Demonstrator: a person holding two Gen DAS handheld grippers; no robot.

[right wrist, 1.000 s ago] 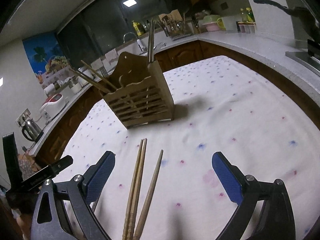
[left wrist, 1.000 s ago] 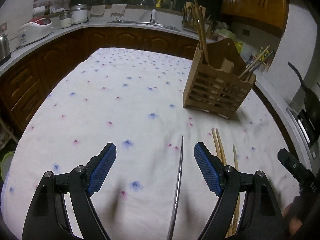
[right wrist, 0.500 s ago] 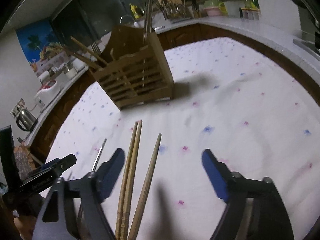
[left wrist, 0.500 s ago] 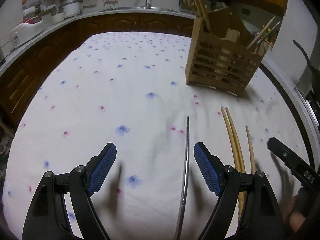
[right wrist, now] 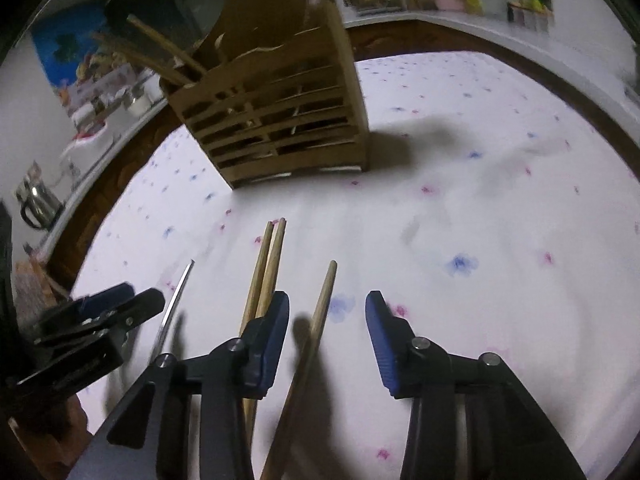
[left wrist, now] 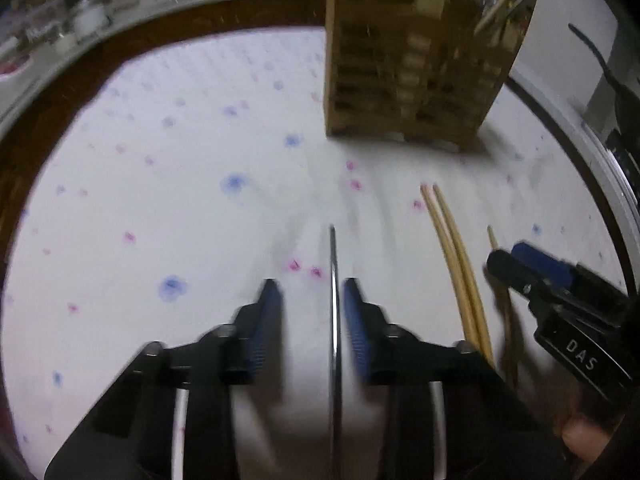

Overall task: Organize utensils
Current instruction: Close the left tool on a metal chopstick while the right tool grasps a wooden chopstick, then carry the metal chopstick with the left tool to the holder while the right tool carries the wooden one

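Here, a white tablecloth (right wrist: 500, 240) dotted with small blue and pink flowers covers the whole table, its fabric slightly rumpled. On it stands a tall wooden caddy (right wrist: 280, 120) with slatted sides and a curved back panel; wooden sticks lean out of its top corner. In front of the caddy lie the loose utensils. A pair of pale wooden chopsticks (right wrist: 268, 264) rests side by side, touching, round and slim with blunt tips. Just beside them lies a single wooden chopstick (right wrist: 322, 308), a little darker. To the other side lies a thin metal chopstick (left wrist: 332, 300), shiny and straight.

The left gripper (left wrist: 310, 312), black with ribbed blue pads, is closing around the metal chopstick; the stick sits between the jaws, near one pad, not yet pinched. The right gripper (right wrist: 326, 332), of the same build, is closing too, with the single wooden chopstick lying between its jaws, still untouched by either pad.
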